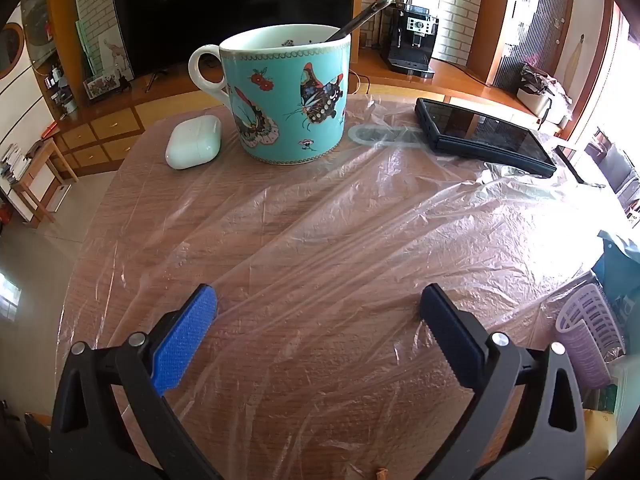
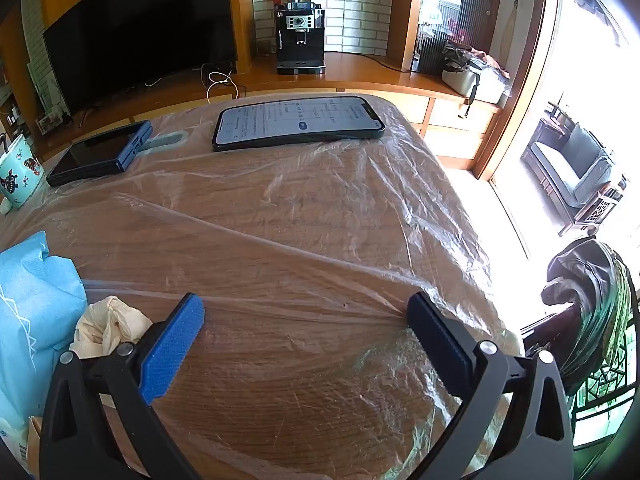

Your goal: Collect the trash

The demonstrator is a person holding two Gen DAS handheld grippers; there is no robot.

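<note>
- Mug on the desk holds a spoon.
- Crumpled tissue lies beside the blue pack.
- Left claw and right claw gape wide, empty.

We see a butterfly mug holding a spoon, with an earbud case just to its left. A dark tablet lies to the right; a lit phone lies beyond. Behind the table stand a television and a coffee machine.
</note>
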